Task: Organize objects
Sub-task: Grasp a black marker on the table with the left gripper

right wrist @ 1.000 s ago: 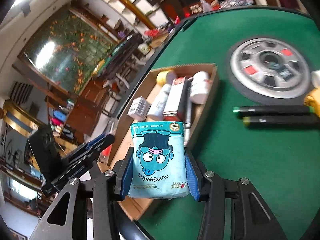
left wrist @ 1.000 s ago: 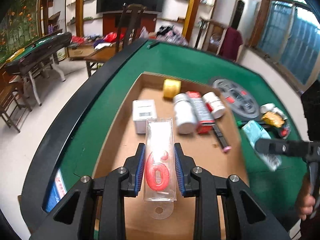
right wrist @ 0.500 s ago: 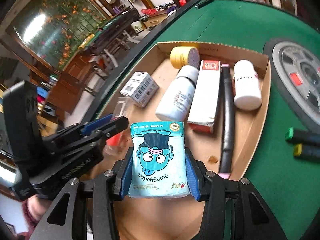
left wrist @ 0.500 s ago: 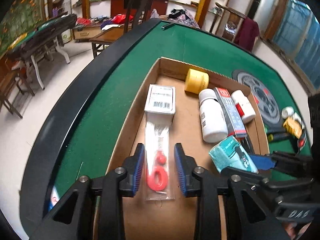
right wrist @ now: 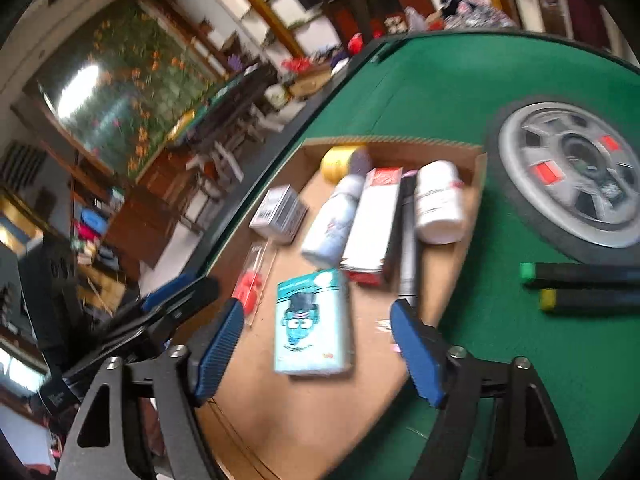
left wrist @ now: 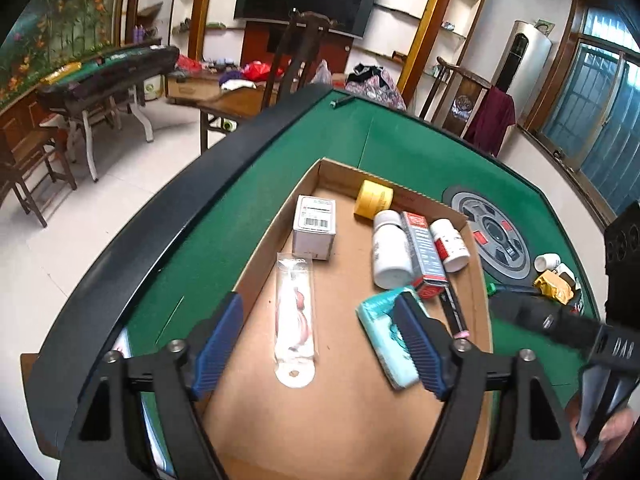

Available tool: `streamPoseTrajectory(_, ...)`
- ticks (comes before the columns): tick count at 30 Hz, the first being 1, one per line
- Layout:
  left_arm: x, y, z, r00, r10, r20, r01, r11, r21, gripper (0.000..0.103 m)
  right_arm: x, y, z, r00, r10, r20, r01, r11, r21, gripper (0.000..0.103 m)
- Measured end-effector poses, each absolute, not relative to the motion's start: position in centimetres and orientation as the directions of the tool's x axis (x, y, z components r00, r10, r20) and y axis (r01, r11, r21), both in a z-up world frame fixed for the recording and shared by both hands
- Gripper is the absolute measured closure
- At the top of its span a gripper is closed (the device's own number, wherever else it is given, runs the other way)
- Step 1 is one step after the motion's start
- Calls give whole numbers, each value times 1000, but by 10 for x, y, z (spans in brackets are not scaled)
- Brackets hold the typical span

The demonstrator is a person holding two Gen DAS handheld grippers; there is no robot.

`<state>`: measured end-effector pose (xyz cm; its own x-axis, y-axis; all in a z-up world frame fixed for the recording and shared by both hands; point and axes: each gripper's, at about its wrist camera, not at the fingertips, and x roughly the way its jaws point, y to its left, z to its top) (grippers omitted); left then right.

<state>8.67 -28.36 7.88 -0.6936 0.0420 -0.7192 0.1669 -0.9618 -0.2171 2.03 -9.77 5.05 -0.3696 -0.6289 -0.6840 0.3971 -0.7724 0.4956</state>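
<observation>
A shallow cardboard box (left wrist: 256, 256) lies on the green table. My left gripper (left wrist: 318, 346) is open above it. The clear pack with a red number candle (left wrist: 295, 314) lies flat in the box between and beyond its fingers. My right gripper (right wrist: 318, 350) is open too. The light blue tissue pack with a cartoon face (right wrist: 310, 324) lies flat in the box between its fingers; in the left wrist view it (left wrist: 386, 338) is partly hidden behind the right finger. The right gripper's body (left wrist: 568, 328) shows at the right of the left wrist view.
The box also holds a small white carton (left wrist: 314, 226), a yellow roll (left wrist: 374, 199), two white bottles (left wrist: 390, 254) (left wrist: 450, 244), a red and grey carton (left wrist: 424, 254) and a dark pen (left wrist: 452, 308). A round grey disc (right wrist: 576, 172) and two markers (right wrist: 580, 284) lie on the felt.
Both grippers opened. The candle pack and the tissue pack left the fingers and now lie in the box. Both grippers pulled back and up.
</observation>
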Motion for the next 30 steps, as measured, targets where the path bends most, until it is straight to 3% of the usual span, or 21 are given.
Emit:
streamPoseTrajectory(8,128,-235,98,-754,-41,-656,180,-973,-146,19,38,-13,60,-510,-552,-660,311,-834,456,13)
streamPoseTrajectory(11,137,-207,101,-788,15,-616,96,-985,-147,16,45,22,62,-558,-520,-646,271,-851,451,13)
streamPoseTrajectory(21,116,-128,102,-706,257,-660,-184,-966,-180,16,45,175,89,-741,-324,-588,39,-895,444,11)
streamPoseTrajectory(30,45,-54,85,-659,217,-721,-290,-957,-23,17,27,242,76,-792,-242,-561,-59,-883,465,10)
